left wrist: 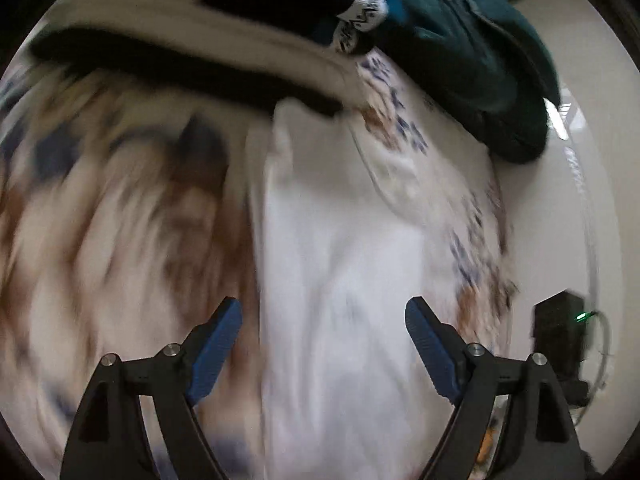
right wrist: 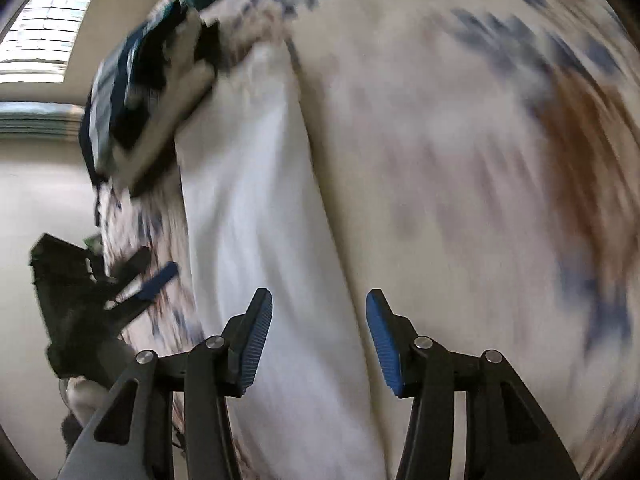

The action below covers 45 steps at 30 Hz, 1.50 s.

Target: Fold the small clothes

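A white garment [left wrist: 340, 248] lies flat on a patterned cloth with blue and brown prints [left wrist: 120, 200]. My left gripper [left wrist: 323, 312] is open just above the white garment, with nothing between its blue pads. My right gripper [right wrist: 319, 304] is open too, over the same white garment [right wrist: 256, 208], with the patterned cloth [right wrist: 460, 160] to its right. The left gripper [right wrist: 156, 280] shows at the left of the right wrist view. Both views are motion-blurred.
A pile of other clothes lies at the far end: a dark teal garment [left wrist: 472, 40], a black and cream piece [left wrist: 180, 40] and a black item with a white waistband [left wrist: 360, 8]. A pale floor [left wrist: 580, 160] lies beyond the cloth's edge. The pile [right wrist: 140, 92] shows at upper left.
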Tool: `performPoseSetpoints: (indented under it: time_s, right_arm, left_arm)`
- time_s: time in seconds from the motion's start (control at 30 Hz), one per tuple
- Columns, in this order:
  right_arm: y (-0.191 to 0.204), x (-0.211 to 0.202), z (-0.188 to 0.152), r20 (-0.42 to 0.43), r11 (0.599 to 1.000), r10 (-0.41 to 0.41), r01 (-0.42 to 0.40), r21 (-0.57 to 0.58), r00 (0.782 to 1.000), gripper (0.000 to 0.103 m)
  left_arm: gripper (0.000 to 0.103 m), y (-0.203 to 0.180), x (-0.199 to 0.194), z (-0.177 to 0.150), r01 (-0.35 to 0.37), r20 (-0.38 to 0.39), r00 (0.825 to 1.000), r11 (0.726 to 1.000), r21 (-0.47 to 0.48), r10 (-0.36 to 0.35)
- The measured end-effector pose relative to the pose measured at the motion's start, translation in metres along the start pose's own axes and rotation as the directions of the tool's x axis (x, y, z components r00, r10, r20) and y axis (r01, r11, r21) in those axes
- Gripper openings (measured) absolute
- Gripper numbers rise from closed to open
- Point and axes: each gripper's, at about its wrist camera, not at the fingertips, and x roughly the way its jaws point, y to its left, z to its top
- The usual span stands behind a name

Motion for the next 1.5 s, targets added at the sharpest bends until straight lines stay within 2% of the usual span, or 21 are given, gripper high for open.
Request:
performPoseSetpoints:
  time_s: [0.07,0.13,0.2,0.3,0.33,0.37,0.4,0.43,0.47,0.57,0.7,0.87,1.0,1.17,1.3,1.4,1.5]
  right_arm:
    - [0.004,0.017,0.045,0.017,1.000,0.019,-0.019,0.003,1.000,0.051]
    - [0.002,0.039,0.090,-0.001,0.997,0.070,-0.070,0.014,0.998,0.051]
    - [0.007,0.054,0.112,-0.011,0.995,0.097,-0.097,0.012,0.995,0.051]
    - [0.012,0.083,0.140,-0.049,0.991,0.136,-0.137,0.002,0.989,0.051]
    - [0.011,0.087,0.145,-0.051,0.989,0.149,-0.149,0.005,0.987,0.051]
    - [0.013,0.093,0.150,-0.047,0.985,0.173,-0.173,0.009,0.984,0.051]
    - [0.014,0.094,0.152,-0.032,0.983,0.186,-0.186,0.010,0.982,0.050]
    - [0.017,0.095,0.155,-0.014,0.980,0.197,-0.197,0.010,0.980,0.040]
    - [0.020,0.096,0.158,-0.008,0.979,0.205,-0.204,0.007,0.979,0.025]
    - [0.031,0.090,0.157,0.016,0.980,0.199,-0.198,-0.033,0.980,0.017]
    - [0.047,0.073,0.151,0.060,0.970,0.239,-0.236,-0.062,0.969,0.013]
    - [0.069,0.035,0.129,0.112,0.950,0.294,-0.278,-0.143,0.949,0.012]
    - [0.082,0.005,0.099,0.140,0.928,0.346,-0.317,-0.194,0.928,0.012]
    - [0.087,-0.042,0.038,0.172,0.906,0.398,-0.356,-0.230,0.901,0.012]
    - [0.085,-0.069,-0.028,0.161,0.894,0.417,-0.372,-0.250,0.894,0.012]
    - [0.071,-0.072,-0.078,0.119,0.880,0.456,-0.427,-0.210,0.882,0.012]
    - [0.044,-0.062,-0.136,0.075,0.912,0.402,-0.392,-0.124,0.913,0.014]
  left_arm:
    - [0.083,0.004,0.025,0.025,-0.016,0.001,1.000,1.000,-0.011,0.016]
    - [0.083,0.012,0.045,0.042,-0.028,-0.002,1.000,0.999,-0.023,0.028]
    - [0.083,0.019,0.054,0.051,-0.030,0.016,0.999,0.999,-0.032,0.031]
    - [0.081,0.023,0.050,0.058,-0.002,0.083,0.997,0.998,-0.055,0.007]
    - [0.076,0.024,0.050,0.060,0.008,0.108,0.994,0.998,-0.063,-0.001]
    - [0.049,0.023,0.048,0.062,-0.008,0.126,0.992,0.998,-0.059,0.016]
    - [0.031,0.023,0.049,0.063,-0.033,0.130,0.991,0.998,-0.050,0.039]
    - [0.016,0.022,0.049,0.064,-0.012,0.131,0.991,0.999,-0.034,0.016]
    - [0.013,0.018,0.048,0.062,-0.005,0.139,0.990,1.000,-0.008,0.006]
    - [0.009,0.003,0.040,0.056,-0.052,0.173,0.984,0.993,0.105,0.034]
    - [0.009,-0.004,0.017,0.053,-0.032,0.221,0.975,0.992,0.118,0.006]
    - [0.009,-0.008,-0.036,0.035,-0.001,0.276,0.960,0.984,0.179,-0.050]
    - [0.009,-0.036,-0.061,0.012,0.013,0.312,0.945,0.965,0.260,-0.097]
    - [0.009,-0.052,-0.107,-0.033,0.049,0.321,0.935,0.952,0.301,-0.150]
    - [0.009,-0.058,-0.125,-0.082,0.072,0.281,0.946,0.950,0.303,-0.161]
    - [0.011,-0.055,-0.122,-0.122,0.043,0.204,0.973,0.955,0.294,-0.107]
    - [0.023,-0.038,-0.112,-0.170,0.000,0.092,0.995,0.958,0.287,-0.027]
